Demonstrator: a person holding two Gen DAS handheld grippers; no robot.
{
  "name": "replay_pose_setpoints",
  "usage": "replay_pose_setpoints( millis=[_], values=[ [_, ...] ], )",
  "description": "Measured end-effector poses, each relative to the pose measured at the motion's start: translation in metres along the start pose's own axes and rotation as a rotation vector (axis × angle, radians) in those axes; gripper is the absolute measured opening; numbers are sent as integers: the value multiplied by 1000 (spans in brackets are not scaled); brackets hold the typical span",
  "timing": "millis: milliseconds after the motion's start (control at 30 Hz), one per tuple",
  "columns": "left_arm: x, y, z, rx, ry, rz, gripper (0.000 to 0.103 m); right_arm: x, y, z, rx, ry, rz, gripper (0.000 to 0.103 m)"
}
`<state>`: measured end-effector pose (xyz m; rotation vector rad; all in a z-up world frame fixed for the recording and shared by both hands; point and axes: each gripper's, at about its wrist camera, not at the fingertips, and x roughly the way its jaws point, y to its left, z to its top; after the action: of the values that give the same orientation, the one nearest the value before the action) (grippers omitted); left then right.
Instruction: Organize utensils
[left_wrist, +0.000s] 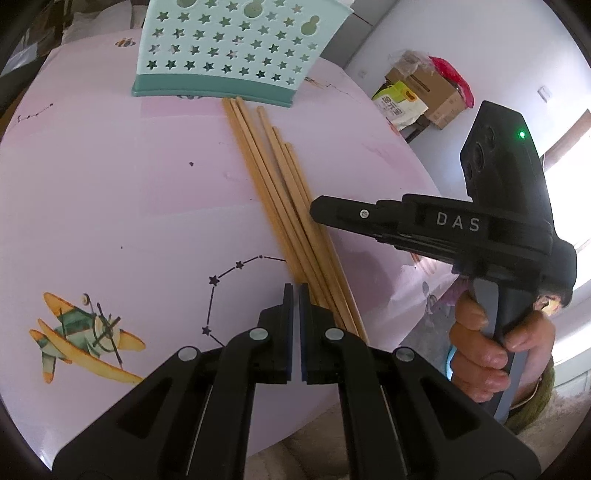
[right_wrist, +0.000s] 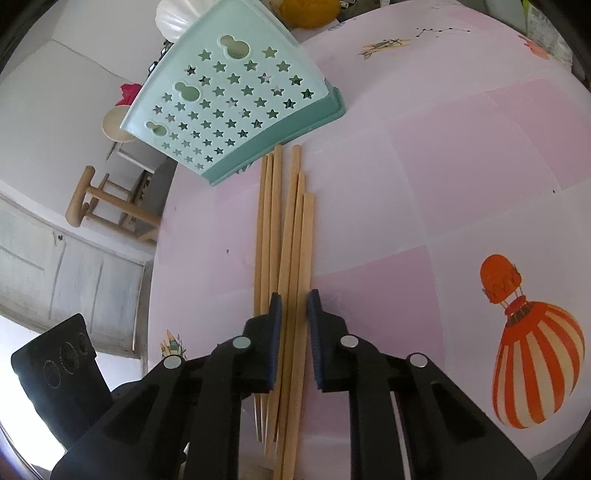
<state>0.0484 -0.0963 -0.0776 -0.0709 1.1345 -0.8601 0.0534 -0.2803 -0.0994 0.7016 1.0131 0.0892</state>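
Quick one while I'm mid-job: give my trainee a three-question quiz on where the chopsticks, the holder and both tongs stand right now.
1. True or false: the left tongs hold a chopstick.
2. Where are the chopsticks? A) standing inside the star-holed holder; B) lying flat on the pink table, far ends near the holder's base; C) on the floor.
3. Fill in: several chopsticks run between the pads of the ____ tongs.

Key
1. False: the left tongs are shut with nothing between the pads; the bundle lies just beside them.
2. B.
3. right.
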Motion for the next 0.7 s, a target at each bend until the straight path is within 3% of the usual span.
replay_pose_setpoints(
  millis=[333, 500, 600, 633, 700],
  values=[
    [-15, 19, 21, -29, -49, 50, 2, 1, 0, 10, -70, 8, -12, 15],
    [-34, 36, 48, -32, -135, 122, 4, -2, -5, 21, -89, 19, 23, 19],
    [-50, 56, 70, -56, -222, 196, 15, -20, -11, 43, -99, -48, 41, 27],
    [-55, 66, 80, -83, -263, 242, 22, -27, -15, 55, -94, -87, 34, 29],
    [-59, 84, 96, -145, -312, 308, 27, -36, -23, 77, -60, -142, 37, 29]
  ],
)
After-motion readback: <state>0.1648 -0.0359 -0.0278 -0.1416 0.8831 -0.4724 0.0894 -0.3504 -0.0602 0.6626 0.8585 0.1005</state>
